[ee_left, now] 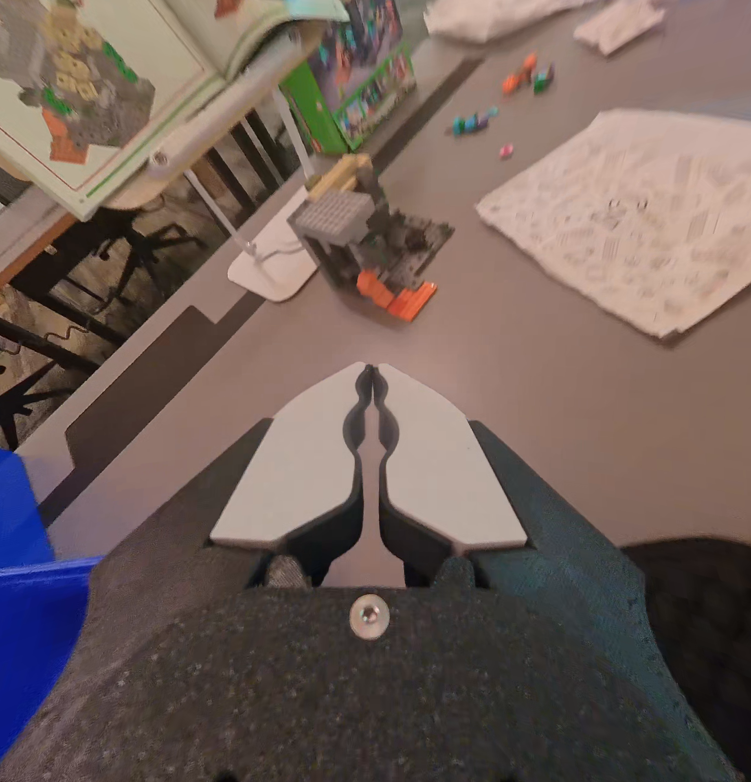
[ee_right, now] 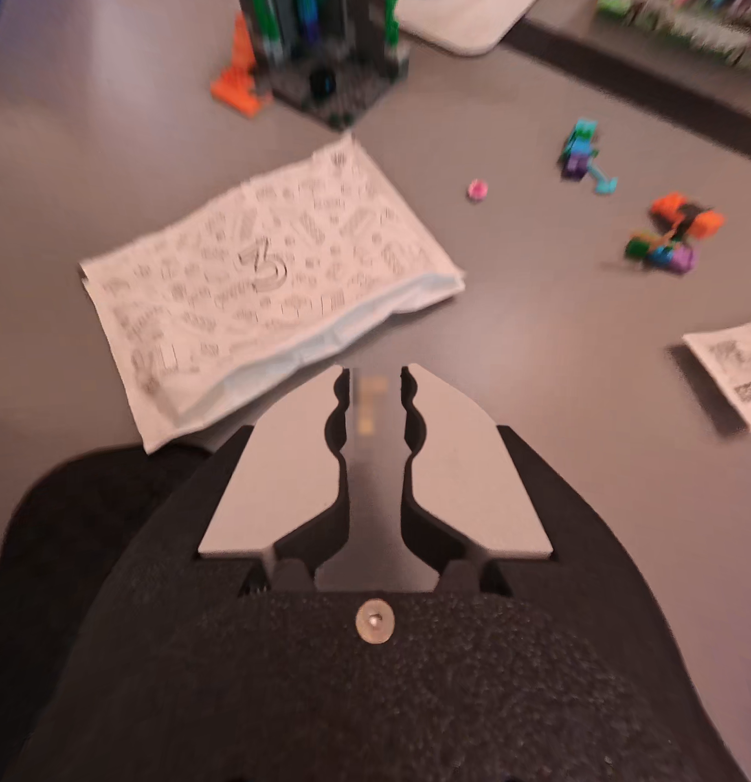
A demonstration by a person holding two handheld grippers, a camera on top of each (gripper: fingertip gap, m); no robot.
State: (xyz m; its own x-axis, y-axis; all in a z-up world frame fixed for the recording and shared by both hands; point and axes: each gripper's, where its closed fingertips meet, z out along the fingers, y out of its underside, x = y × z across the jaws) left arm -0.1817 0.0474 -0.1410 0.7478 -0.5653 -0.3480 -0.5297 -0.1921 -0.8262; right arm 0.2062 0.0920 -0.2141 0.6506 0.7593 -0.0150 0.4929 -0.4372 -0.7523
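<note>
My left gripper [ee_left: 371, 372] is shut, its fingertips touching, above bare grey table [ee_left: 492, 402]. I see nothing between them. A grey and orange brick model [ee_left: 365, 237] stands ahead of it. My right gripper [ee_right: 374, 374] is shut on a flat grey piece with tan marks [ee_right: 374, 406], which fills the gap between the pads. It hovers just in front of a white printed paper bag [ee_right: 259, 279], which also shows in the left wrist view [ee_left: 640, 220]. The brick model also shows in the right wrist view [ee_right: 331, 55], at the back.
An open instruction booklet [ee_left: 82, 84] rests on a white stand [ee_left: 272, 271], beside a green box [ee_left: 348, 84]. A blue bin [ee_left: 22, 592] is at the left. Small coloured brick figures [ee_right: 581, 148] [ee_right: 674, 237], a pink piece [ee_right: 477, 188] and a printed paper [ee_right: 733, 376] lie on the right. Left tips to right tips: about 40 cm.
</note>
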